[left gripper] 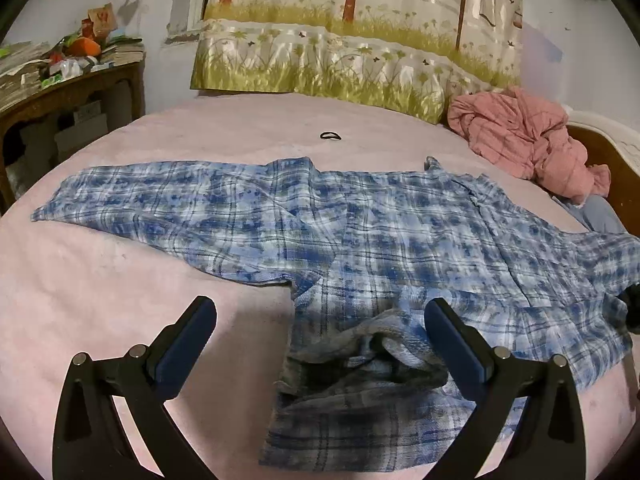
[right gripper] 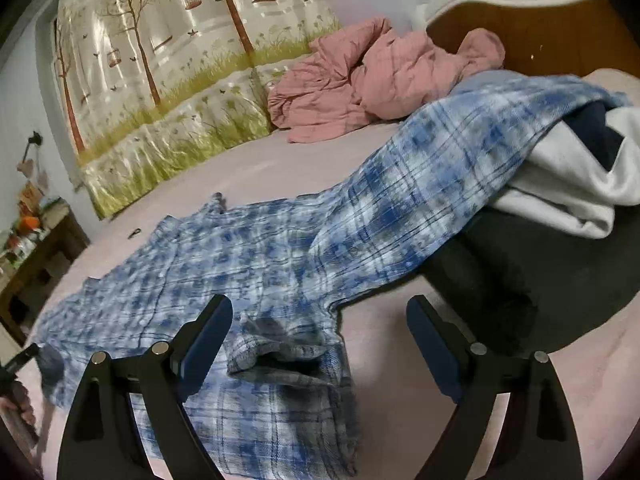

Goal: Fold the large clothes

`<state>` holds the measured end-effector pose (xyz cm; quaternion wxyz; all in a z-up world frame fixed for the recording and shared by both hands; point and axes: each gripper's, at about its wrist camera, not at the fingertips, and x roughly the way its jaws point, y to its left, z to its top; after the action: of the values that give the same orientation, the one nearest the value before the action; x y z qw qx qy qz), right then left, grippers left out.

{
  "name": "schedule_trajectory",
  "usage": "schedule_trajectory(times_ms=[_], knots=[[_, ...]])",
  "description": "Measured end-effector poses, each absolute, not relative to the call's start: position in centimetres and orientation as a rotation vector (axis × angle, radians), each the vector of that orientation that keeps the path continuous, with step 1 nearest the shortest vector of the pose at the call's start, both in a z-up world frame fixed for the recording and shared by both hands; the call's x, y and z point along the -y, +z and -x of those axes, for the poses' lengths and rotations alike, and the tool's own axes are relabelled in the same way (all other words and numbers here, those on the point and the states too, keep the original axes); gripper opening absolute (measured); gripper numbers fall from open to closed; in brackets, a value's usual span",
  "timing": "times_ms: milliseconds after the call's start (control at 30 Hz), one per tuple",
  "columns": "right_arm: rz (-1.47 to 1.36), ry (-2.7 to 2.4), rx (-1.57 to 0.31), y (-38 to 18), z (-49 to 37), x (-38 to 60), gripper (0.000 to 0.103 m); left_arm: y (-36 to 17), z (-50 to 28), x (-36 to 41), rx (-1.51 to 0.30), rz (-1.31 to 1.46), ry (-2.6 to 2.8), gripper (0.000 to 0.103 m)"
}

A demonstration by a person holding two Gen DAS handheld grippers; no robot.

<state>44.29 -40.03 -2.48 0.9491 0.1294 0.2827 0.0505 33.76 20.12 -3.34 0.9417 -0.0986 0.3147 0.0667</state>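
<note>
Left gripper [left gripper: 320,316]: fingers spread wide, nothing pinched. The blue pads stand clear above the bottom hem of the plaid shirt [left gripper: 360,232]; a rumpled hump of hem cloth lies between them, untouched as far as I can see.

Right gripper [right gripper: 320,316]: fingers likewise spread, empty. The other end of the same hem sits below and between the pads, bunched into a small ridge. Neither pad presses on cloth.

Reading: both tools hover over the near edge, one toward each hem corner. I judge the shirt has been laid out for folding and no fold is made yet; the hem bunches probably mark where cloth was let go.

Shirt position: flat on the pink bedsheet [left gripper: 100,300], collar away from the person, hem nearest. One sleeve [left gripper: 140,204] lies stretched flat across the sheet to the left. The other sleeve [right gripper: 460,152] does not lie flat; it climbs onto a heap of dark and white garments [right gripper: 560,184] at the right, so it would need pulling free or folding inward first.

Surroundings: a pink quilted jacket [right gripper: 360,84] is crumpled near the headboard [right gripper: 540,28], well apart from the shirt. A black hair tie [left gripper: 330,135] lies on the sheet beyond the collar. A printed curtain [left gripper: 340,32] hangs behind the bed; a cluttered wooden table [left gripper: 72,88] stands at the far left.
</note>
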Motion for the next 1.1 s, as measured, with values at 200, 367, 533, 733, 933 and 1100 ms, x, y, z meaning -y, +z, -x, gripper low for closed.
schedule_trajectory(times_ms=[200, 367, 533, 733, 933, 1100], knots=[[-0.149, 0.271, -0.671, -3.4, -44.8, 37.7, 0.090, -3.7, -33.8, -20.9, -0.661, 0.229, 0.134, 0.103], [0.048, 0.219, -0.794, -6.0, -46.3, 34.6, 0.050, -4.1, -33.9, -21.6, -0.677, 0.238, 0.149, 0.103], [-0.037, 0.074, -0.705, -5.3, -47.7, 36.7, 0.009, -3.8, -33.5, -22.7, -0.655, 0.201, 0.231, 0.103], [-0.146, -0.030, -0.806, -7.8, -50.0, 39.9, 0.003, -3.7, -32.8, -24.6, -0.639, 0.333, 0.151, 0.100], [-0.091, 0.047, -0.636, -4.1, -45.5, 38.4, 0.004, -3.4, -33.2, -21.8, -0.668, 0.305, -0.048, 0.099], [-0.129, 0.211, -0.723, -4.6, -45.9, 36.7, 0.058, -5.7, -34.9, -20.8, -0.761, 0.308, 0.121, 0.037]])
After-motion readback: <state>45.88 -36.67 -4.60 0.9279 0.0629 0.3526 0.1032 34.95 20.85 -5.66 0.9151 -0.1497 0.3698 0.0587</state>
